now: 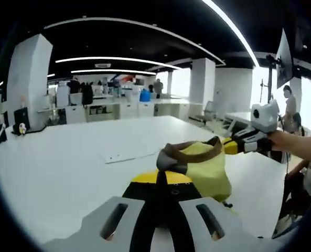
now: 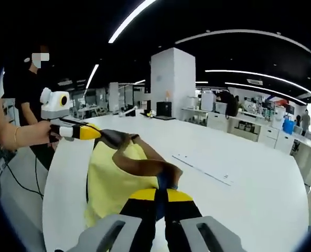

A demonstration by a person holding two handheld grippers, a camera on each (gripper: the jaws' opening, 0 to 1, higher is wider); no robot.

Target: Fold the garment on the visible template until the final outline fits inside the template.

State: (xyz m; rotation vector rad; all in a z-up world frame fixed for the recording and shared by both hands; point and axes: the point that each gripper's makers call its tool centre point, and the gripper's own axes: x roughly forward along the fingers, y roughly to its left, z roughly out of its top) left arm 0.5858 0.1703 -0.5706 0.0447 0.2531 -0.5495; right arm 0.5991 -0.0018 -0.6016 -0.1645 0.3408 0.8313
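A yellow garment [image 1: 210, 170] with a brown neck band hangs bunched between the two grippers above the white table [image 1: 66, 157]. My left gripper [image 1: 169, 176] is shut on the brown band at its near end. The right gripper [image 1: 222, 143], held in a hand, comes in from the right and is shut on the band's far end. In the right gripper view my right gripper [image 2: 163, 190] pinches the brown band, the yellow garment [image 2: 113, 181] drapes below it, and the left gripper [image 2: 111, 137] grips the far end. A thin template outline [image 1: 128, 154] [image 2: 203, 169] is marked on the table.
The table's edge [image 2: 50, 194] runs close on the left of the right gripper view, where a person [image 2: 24, 105] stands. More people [image 1: 291, 105] stand at the right of the left gripper view. White pillars [image 1: 29, 79] and desks stand behind.
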